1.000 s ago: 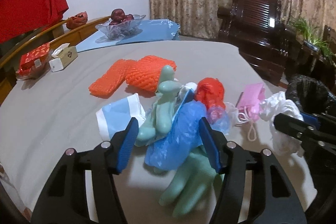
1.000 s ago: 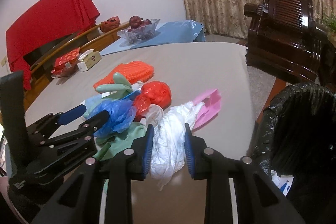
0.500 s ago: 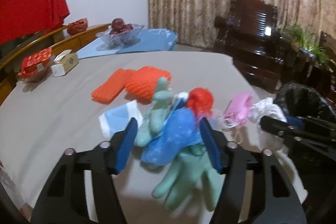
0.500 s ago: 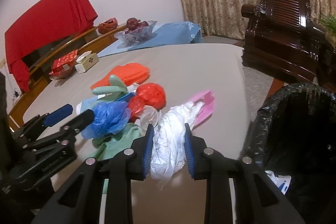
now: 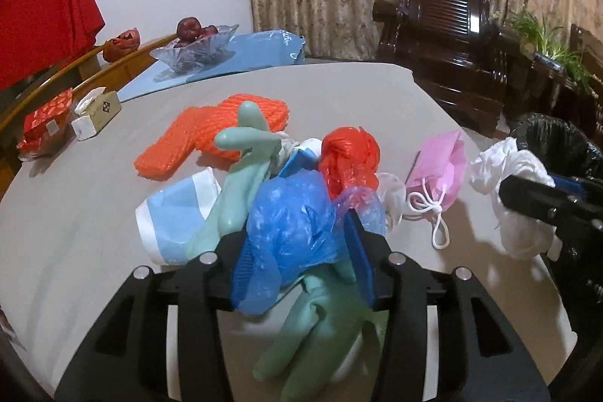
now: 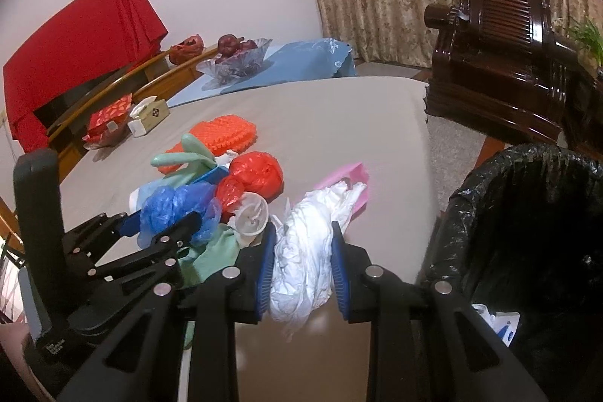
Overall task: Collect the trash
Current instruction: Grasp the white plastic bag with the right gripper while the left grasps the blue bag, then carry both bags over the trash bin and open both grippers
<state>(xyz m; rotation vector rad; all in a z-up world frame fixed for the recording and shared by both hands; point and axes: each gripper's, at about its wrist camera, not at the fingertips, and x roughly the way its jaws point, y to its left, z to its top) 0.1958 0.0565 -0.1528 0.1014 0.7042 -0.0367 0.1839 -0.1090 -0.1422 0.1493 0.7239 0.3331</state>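
The right gripper (image 6: 301, 264) has its jaws clamped on a white plastic bag (image 6: 301, 251), with the black-lined trash bin (image 6: 527, 213) just to its right. The left gripper (image 5: 301, 262) pinches a blue plastic bag (image 5: 290, 225) over the bench (image 5: 94, 213), farther from the bin.

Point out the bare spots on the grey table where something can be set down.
Bare: the wide stretch of grey table between the orange foam nets and the far edge, and the strip between the tissue box and the blue-and-white wrapper. Crowded: the middle, around the blue plastic bag, green gloves, red bag and pink pouch.
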